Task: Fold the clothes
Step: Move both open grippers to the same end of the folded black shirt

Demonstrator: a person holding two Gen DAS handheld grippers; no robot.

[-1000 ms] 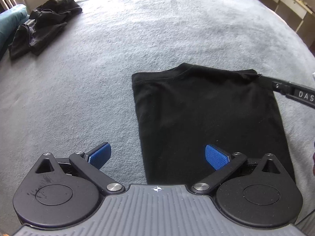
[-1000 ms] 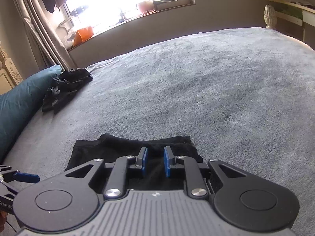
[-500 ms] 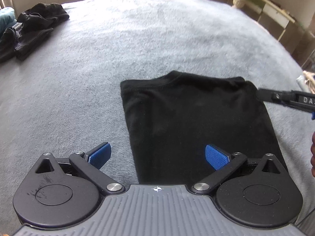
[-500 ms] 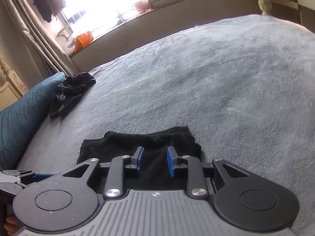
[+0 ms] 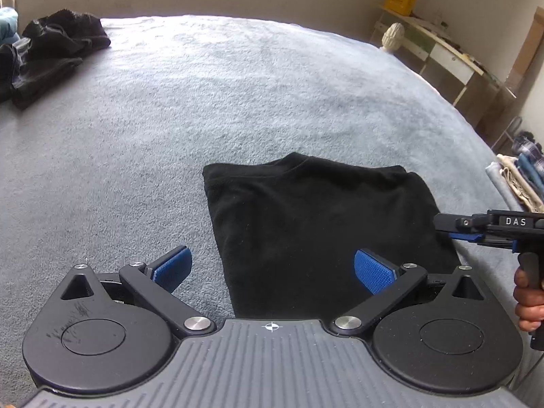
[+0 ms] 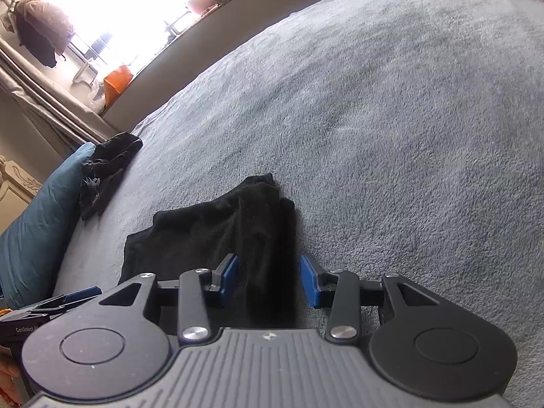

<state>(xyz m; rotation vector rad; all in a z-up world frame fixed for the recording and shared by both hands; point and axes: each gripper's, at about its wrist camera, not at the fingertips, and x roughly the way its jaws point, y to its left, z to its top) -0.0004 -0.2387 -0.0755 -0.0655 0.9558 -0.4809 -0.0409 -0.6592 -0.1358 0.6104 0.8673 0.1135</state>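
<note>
A folded black garment lies flat on the grey blanket. My left gripper hangs open wide over the garment's near left corner, nothing between its blue pads. My right gripper is low at the garment's right edge. Its jaws are opening, and a fold of the black cloth lies between the pads without being pressed. In the left wrist view the right gripper reaches in from the right, held by a hand.
A heap of dark clothes sits at the bed's far left, beside a teal pillow. Stacked folded textiles and a shelf unit stand past the bed's right edge. A window sill runs behind the bed.
The right gripper's jaws have widened, and it has rolled and sunk along the garment's right edge toward the near side. The left gripper has tilted up slightly and stays open.
</note>
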